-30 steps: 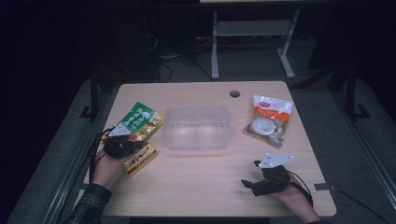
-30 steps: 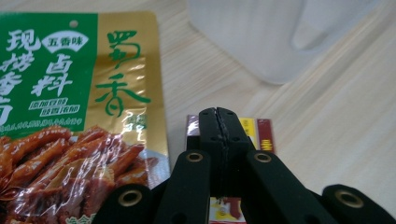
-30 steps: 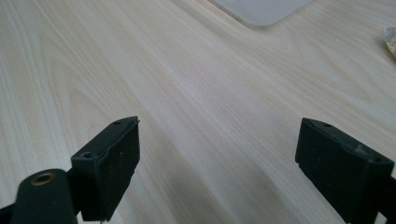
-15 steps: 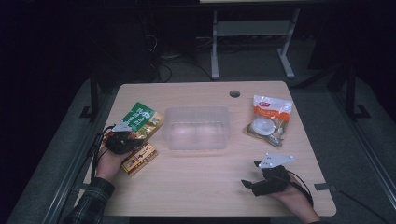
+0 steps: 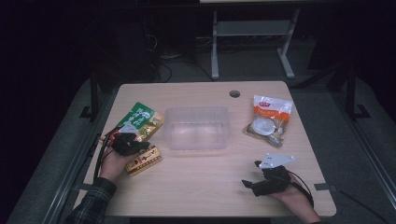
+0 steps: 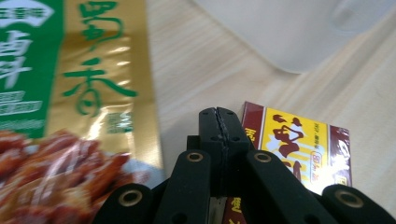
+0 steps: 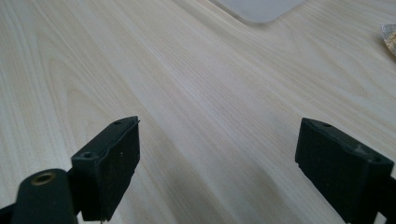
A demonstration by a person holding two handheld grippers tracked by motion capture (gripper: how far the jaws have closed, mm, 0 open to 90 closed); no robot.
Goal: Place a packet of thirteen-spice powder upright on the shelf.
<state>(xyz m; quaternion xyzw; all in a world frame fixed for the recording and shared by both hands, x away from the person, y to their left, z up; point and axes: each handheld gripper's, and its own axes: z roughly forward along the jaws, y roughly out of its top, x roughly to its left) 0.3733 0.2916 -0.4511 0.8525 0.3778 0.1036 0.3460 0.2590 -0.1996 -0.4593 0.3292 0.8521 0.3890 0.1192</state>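
A pale wooden tabletop (image 5: 210, 186) stands on grey carpet (image 5: 355, 140) in a dim room, a white metal frame (image 5: 252, 32) at upper centre.

Green-and-gold snack packet (image 6: 70, 93): large green Chinese characters on the gold panel, the lower one reading "香"; white characters on the green panel, cut off by the frame edge. Red-and-yellow box (image 6: 299, 149): dark red Chinese characters on the yellow face, too blurred to read. Orange-topped bag (image 5: 268, 120): print illegible.
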